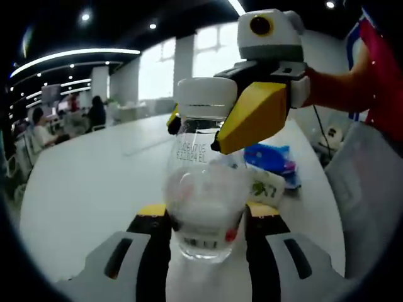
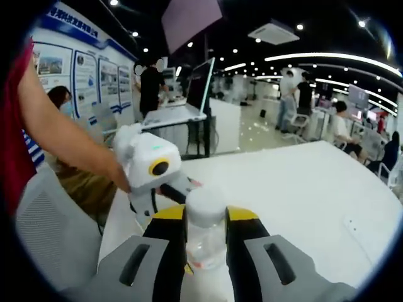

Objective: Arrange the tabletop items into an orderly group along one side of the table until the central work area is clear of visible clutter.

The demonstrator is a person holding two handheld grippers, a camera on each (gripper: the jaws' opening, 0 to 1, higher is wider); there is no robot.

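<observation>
**Clear bottle held at both ends over white table**

Clear plastic bottle [image 1: 203, 189] with white cap [image 1: 206, 97] sits upright between both grippers, over the table [image 1: 88, 189]. Left gripper [image 1: 204, 217] pinches the bottle's lower body, jaws pressed on either side. Right gripper [image 1: 217, 123] comes in from above and closes its yellow jaws round the cap and neck; from the right gripper view its own jaws [image 2: 206, 223] flank the cap [image 2: 205, 204] tight. Looks like a two-handed grip: one holds the base steady, the other takes the top, probably a handover or a cap twist, cannot tell which.

Bottle looks near empty, walls cloudy, printed date code under the cap, small red marks low down. Light, slippery, may squash under a hard pinch.

Blue packet [image 1: 271, 157] and a white packet [image 1: 264, 185] lie behind, by the table's far edge. Probably the group the bottle should join.
</observation>
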